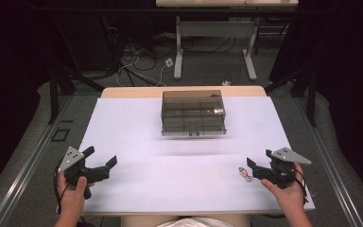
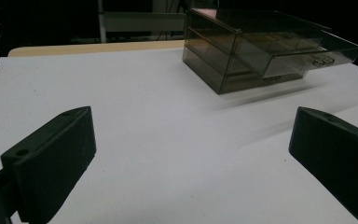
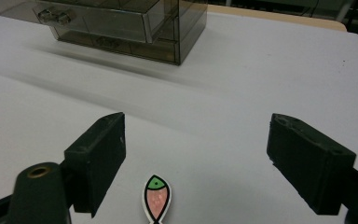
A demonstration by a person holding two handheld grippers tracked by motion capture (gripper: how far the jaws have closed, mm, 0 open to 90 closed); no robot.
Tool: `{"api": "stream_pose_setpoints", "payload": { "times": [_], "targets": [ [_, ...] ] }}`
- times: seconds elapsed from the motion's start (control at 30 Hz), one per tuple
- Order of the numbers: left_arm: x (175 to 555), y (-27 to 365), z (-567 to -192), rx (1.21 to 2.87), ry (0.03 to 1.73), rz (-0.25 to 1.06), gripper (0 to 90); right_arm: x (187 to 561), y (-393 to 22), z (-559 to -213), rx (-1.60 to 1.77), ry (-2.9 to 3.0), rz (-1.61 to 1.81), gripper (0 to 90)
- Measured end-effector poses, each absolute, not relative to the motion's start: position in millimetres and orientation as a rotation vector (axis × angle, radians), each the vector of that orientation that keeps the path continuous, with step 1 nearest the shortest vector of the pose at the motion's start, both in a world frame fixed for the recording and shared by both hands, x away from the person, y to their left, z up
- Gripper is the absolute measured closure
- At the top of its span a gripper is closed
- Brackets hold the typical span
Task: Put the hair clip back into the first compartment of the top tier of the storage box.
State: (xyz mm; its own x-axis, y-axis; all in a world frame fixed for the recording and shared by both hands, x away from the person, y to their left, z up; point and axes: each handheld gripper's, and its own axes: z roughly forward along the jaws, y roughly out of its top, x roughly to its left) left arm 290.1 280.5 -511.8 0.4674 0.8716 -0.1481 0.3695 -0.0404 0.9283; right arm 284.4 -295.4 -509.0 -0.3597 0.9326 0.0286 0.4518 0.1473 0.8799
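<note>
A smoky see-through drawer box [image 1: 193,112] stands at the middle back of the white sheet [image 1: 170,179], its upper drawer [image 2: 307,51] pulled part way out. A small fish-shaped piece [image 1: 245,173], pink with a green head, lies flat near the front right. My right gripper [image 1: 259,158] hovers just right of it, open. In the right gripper view the fish [image 3: 156,198] lies low between the jaws, nearer the left one, and neither jaw touches it. My left gripper [image 1: 102,156] is held at the front left, open, with nothing between its jaws [image 2: 191,149]; the box [image 2: 251,46] is far ahead.
The white sheet covers a wooden table whose bare edge [image 1: 132,91] shows at the back. Beyond it are a desk's legs [image 1: 178,52] and loose cables [image 1: 137,61] on the floor. Black frame bars [image 1: 53,94] flank the table.
</note>
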Motion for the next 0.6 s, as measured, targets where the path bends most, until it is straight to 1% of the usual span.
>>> {"api": "stream_pose_setpoints", "payload": {
  "times": [0.2, 0.3, 0.43, 0.6],
  "targets": [
    [289.5, 280.5, -511.9, 1.629, 1.096, 0.574, 0.8, 287.0, -293.1, -508.2, 1.354, 1.919, 1.137, 19.2],
    [289.5, 279.8, -512.2, 1.632, 1.096, 0.572, 0.8, 289.0, -291.0, -508.5, 1.39, 1.96, 1.143, 23.1],
    [289.8, 279.0, -512.4, 1.633, 1.098, 0.569, 0.8, 291.6, -288.1, -510.8, 1.417, 2.002, 1.111, 23.7],
    [290.2, 278.7, -512.6, 1.637, 1.098, 0.571, 0.8, 294.0, -287.8, -512.3, 1.433, 2.046, 1.085, 31.9]
  ]
}}
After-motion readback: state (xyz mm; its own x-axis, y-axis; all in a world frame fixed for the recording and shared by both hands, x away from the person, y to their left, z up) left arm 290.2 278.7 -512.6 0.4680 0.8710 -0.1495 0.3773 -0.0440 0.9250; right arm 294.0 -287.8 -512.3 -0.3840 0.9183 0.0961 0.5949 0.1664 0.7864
